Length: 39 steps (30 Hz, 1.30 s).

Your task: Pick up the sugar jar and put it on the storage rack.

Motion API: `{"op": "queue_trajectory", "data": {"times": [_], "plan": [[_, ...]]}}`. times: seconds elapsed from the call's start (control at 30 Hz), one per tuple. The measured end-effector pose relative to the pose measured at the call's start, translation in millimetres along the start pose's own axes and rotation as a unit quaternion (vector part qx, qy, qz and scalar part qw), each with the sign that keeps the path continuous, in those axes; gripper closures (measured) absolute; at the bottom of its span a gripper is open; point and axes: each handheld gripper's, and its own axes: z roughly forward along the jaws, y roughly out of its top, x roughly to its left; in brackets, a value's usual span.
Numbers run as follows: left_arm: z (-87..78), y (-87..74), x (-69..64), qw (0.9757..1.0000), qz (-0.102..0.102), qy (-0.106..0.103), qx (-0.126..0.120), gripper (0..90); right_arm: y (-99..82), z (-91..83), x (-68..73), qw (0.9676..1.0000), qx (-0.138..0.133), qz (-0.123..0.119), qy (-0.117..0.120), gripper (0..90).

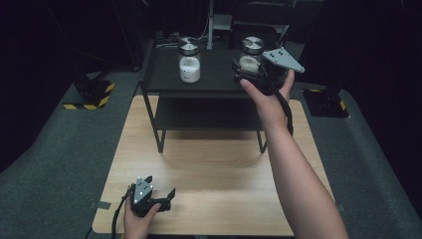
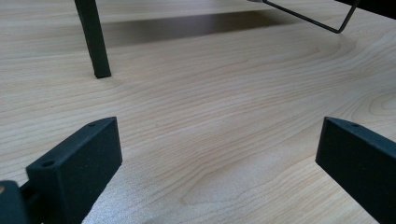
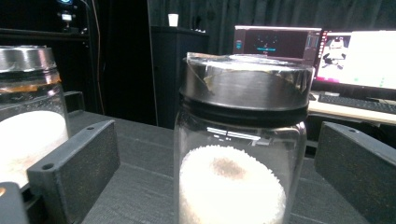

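Two glass jars with metal lids stand on the top of a black two-level rack (image 1: 217,79). The left jar (image 1: 189,62) holds white grains. My right gripper (image 1: 247,69) is at the right jar (image 1: 252,50), open, its jaws standing on either side of the glass with gaps. In the right gripper view this jar (image 3: 240,140) is upright between the jaws of my right gripper (image 3: 219,140), and the other jar (image 3: 25,116) is at the left edge. My left gripper (image 1: 166,196) rests low on the wooden table (image 1: 209,164) near its front edge, open with nothing between its jaws (image 2: 219,140).
The rack's front leg (image 2: 95,42) stands on the table ahead of the left gripper. Yellow-and-black striped bases (image 1: 92,97) sit on the grey floor at both sides. Beyond the rack are monitors (image 3: 359,56) and a keyboard on a desk.
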Motion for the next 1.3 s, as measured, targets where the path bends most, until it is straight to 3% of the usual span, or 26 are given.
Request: {"op": "queue_trajectory", "data": {"times": [0.8,1.3], "plan": [[-0.8,0.3,1.1,1.0,-0.001,0.001,0.002,0.6,-10.8,-33.2,0.2,0.9998,-0.016,0.002,0.013,0.0],[-0.3,0.8,0.0,1.0,0.002,0.002,0.003,0.6,-25.9,-71.6,-3.3,0.9988,-0.037,0.001,0.031,0.0]]}}
